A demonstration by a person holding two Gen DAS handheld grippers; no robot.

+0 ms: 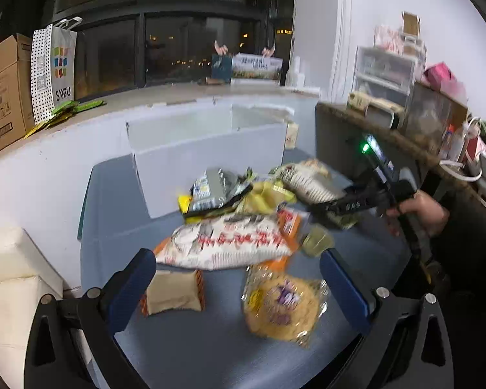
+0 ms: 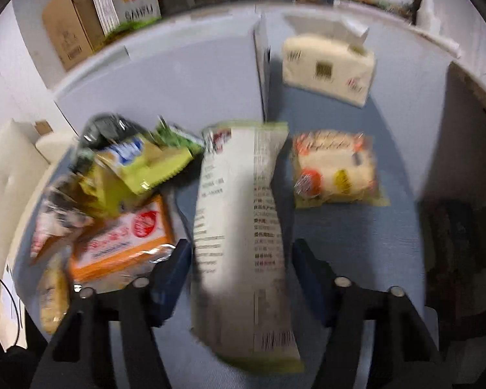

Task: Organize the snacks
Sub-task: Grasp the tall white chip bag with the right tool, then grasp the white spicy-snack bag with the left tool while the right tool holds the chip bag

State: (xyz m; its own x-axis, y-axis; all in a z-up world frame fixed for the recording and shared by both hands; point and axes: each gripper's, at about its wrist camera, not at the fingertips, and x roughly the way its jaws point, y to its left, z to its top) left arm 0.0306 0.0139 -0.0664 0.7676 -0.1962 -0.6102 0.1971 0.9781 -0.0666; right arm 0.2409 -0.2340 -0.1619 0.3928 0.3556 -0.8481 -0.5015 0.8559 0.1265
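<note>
right gripper: jaws wide, long pack between them mid-frame, contact unclear, we can't tell if held | left gripper: wide open, empty, over pile | pack: light, crinkly, slippery; we'd pinch mid-body | box upper centre

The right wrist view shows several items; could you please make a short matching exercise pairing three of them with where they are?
Things:
1. white printed snack bag
2. orange packet
3. tissue pack

Places:
A. far end of the table, right of the white box
B. between the right gripper's fingers
C. in the pile left of the gripper

Pairs: 1-B, 2-C, 3-A
</note>
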